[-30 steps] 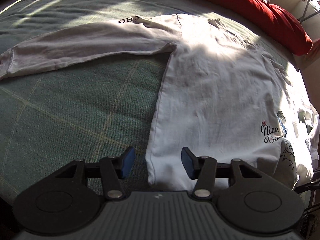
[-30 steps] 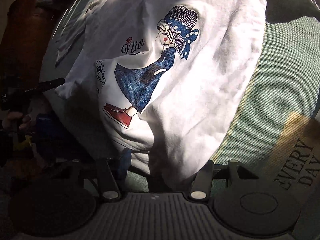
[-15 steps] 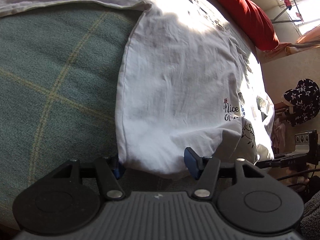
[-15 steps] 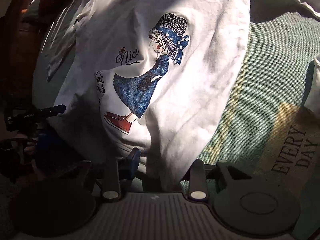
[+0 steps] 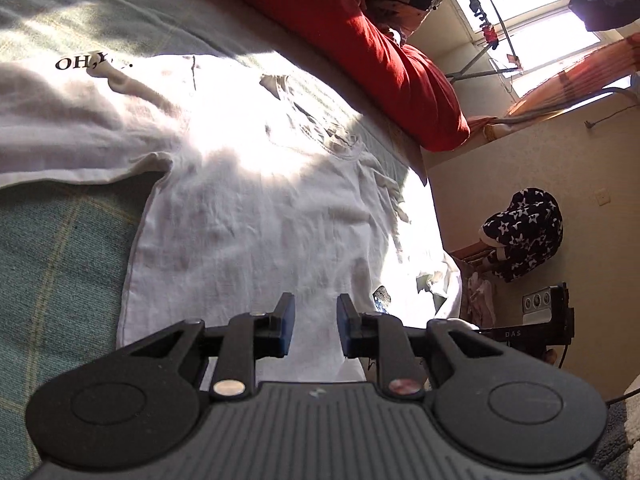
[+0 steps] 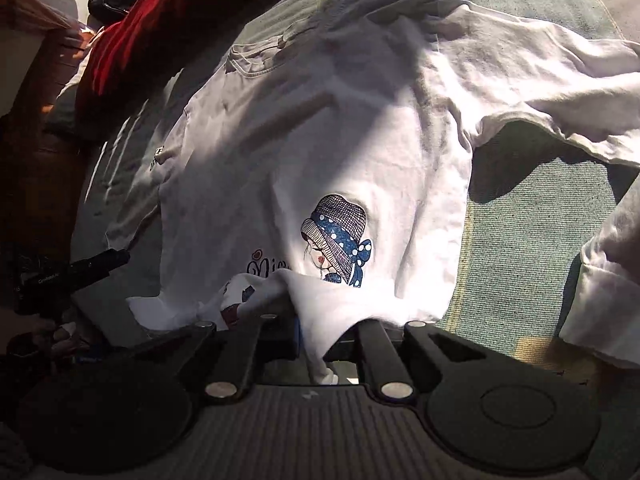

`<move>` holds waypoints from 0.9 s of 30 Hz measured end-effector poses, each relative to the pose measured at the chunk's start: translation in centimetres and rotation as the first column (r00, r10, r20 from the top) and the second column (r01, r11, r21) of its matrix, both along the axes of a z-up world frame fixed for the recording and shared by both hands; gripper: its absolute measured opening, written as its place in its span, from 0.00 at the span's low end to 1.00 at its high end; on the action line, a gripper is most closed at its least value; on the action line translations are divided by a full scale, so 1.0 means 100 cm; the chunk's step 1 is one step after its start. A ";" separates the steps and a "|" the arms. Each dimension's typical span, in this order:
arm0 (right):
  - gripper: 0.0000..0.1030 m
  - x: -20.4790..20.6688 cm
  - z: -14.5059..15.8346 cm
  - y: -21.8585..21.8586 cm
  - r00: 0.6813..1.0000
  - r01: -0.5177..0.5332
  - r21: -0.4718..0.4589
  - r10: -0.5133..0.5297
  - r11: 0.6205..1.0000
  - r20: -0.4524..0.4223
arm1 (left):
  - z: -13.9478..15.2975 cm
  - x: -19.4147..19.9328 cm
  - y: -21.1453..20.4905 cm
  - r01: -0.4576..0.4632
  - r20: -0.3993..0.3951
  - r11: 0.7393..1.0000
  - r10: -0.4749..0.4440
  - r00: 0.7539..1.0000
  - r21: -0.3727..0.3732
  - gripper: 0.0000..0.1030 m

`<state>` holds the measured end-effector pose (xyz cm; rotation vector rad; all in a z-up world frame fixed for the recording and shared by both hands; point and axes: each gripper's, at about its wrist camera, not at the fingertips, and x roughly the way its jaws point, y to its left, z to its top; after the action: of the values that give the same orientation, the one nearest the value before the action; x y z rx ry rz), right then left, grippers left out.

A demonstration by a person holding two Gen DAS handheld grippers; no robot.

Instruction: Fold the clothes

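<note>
White long-sleeve shirt lies spread on the green bed cover, printed side up, sleeves out to both sides, red pillow along the far edge.

Right tool: jaws just closed, clenched on a bunch of the hem, which drapes over the fingers and rides up over the girl print. Solid grasp.

Left tool: jaws just closed down to a narrow gap, sitting at the hem near the other corner. Cloth fills the gap in view, but can't tell if the pads actually pinch it.

Handling: thin cotton, light, floppy, zero stiffness. Sags between the two grasp points and drags on the cover. Creases easily, not fragile, not slippery. Best hold is the hem seam at both corners, both layers together. Likely step: carry hem toward the collar. Risk: a single-layer pinch at left gives a skewed fold.
</note>
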<state>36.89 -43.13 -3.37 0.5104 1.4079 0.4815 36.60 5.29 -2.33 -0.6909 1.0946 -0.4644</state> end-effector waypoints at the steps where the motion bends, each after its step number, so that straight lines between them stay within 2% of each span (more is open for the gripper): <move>1: 0.13 0.005 -0.008 0.001 1.000 -0.001 0.008 0.001 1.000 -0.019 | -0.002 0.000 -0.002 0.004 -0.008 1.000 -0.004 1.000 0.020 0.22; 2: 0.13 0.006 -0.013 0.001 0.999 -0.003 0.008 0.003 1.000 -0.033 | -0.002 -0.003 -0.002 0.002 -0.011 0.999 -0.002 1.000 0.036 0.23; 4: 0.16 0.000 -0.022 0.006 0.998 -0.023 -0.006 0.023 1.000 -0.052 | 0.003 -0.018 0.000 -0.014 -0.012 0.997 0.015 1.000 0.070 0.41; 7: 0.29 -0.020 -0.023 0.010 0.997 -0.054 -0.003 0.054 0.999 -0.057 | 0.014 -0.050 0.011 -0.053 -0.025 0.989 0.057 0.998 0.137 0.47; 9: 0.29 -0.031 -0.023 0.013 0.995 -0.073 -0.019 0.071 0.997 -0.067 | 0.021 -0.068 0.016 -0.063 -0.037 0.979 0.072 0.997 0.195 0.54; 12: 0.29 -0.046 -0.024 0.019 0.991 -0.107 -0.066 0.102 0.992 -0.082 | 0.023 -0.088 0.020 -0.040 -0.069 0.964 0.060 0.996 0.262 0.58; 13: 0.28 -0.051 -0.024 0.020 0.990 -0.118 -0.081 0.111 0.990 -0.086 | 0.020 -0.092 0.020 -0.029 -0.082 0.964 0.052 0.995 0.266 0.60; 15: 0.16 -0.054 -0.023 0.021 0.989 -0.130 -0.095 0.122 0.987 -0.085 | 0.013 -0.098 0.016 -0.001 -0.093 0.961 0.028 0.995 0.276 0.61; 18: 0.16 -0.054 -0.023 0.022 0.987 -0.145 -0.103 0.137 0.984 -0.085 | -0.003 -0.101 0.010 0.017 -0.107 0.959 0.014 0.994 0.282 0.61; 23: 0.19 -0.053 -0.028 0.023 0.983 -0.160 -0.097 0.150 0.982 -0.102 | -0.016 -0.095 -0.002 0.028 -0.049 0.968 -0.016 0.999 0.248 0.61; 25: 0.19 -0.055 -0.031 0.025 0.980 -0.175 -0.092 0.165 0.980 -0.109 | -0.021 -0.094 -0.007 0.057 -0.050 0.971 -0.046 0.998 0.233 0.66; 27: 0.19 -0.059 -0.035 0.027 0.977 -0.187 -0.086 0.176 0.979 -0.118 | -0.025 -0.095 -0.009 0.078 -0.064 0.972 -0.065 0.996 0.221 0.66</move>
<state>30.96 -40.46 -6.83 0.3353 1.5843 0.5359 27.05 4.35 -4.83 -0.4703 1.2068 -0.3781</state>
